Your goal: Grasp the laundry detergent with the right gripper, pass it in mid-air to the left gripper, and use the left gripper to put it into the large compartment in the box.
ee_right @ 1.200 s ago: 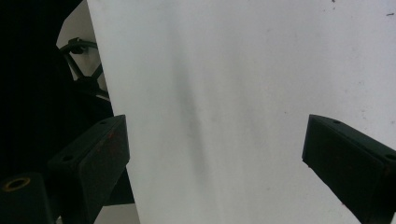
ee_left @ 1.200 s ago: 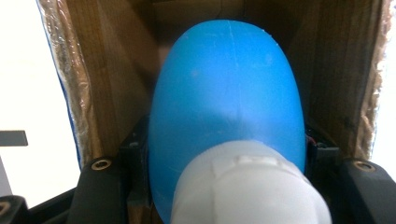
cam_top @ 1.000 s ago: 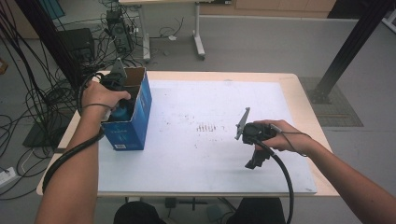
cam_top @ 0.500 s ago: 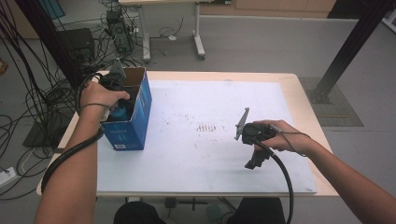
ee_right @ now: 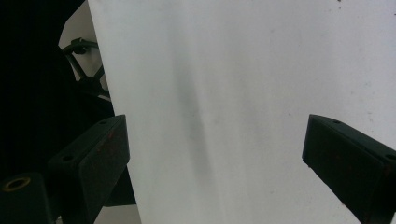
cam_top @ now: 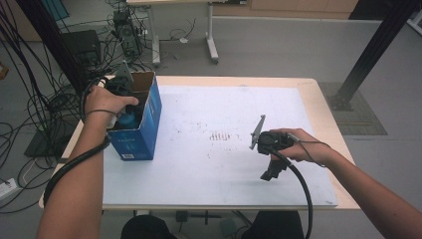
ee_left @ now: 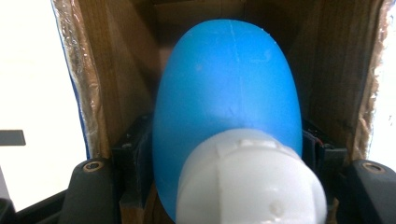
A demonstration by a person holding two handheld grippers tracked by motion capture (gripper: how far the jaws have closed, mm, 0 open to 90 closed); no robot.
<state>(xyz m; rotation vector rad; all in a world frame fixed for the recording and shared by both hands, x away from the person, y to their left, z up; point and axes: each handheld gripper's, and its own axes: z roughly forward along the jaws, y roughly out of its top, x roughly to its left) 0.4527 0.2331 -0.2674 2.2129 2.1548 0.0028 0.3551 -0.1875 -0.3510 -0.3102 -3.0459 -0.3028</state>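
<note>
A blue cardboard box stands open-topped at the table's left side. My left gripper reaches down into it and is shut on a blue bottle with a white cap; a black jaw presses each side of the bottle. The box's brown inner walls surround it. In the high view the bottle peeks out under the left hand. My right gripper hovers low over the white mat at centre right. Its jaws stand wide apart in the right gripper view, with nothing between them.
The pale wooden table shows around the mat. Faint red marks sit mid-mat. Cables and equipment crowd the floor to the left; a black post stands at the far right. The mat's edge runs close to the right gripper.
</note>
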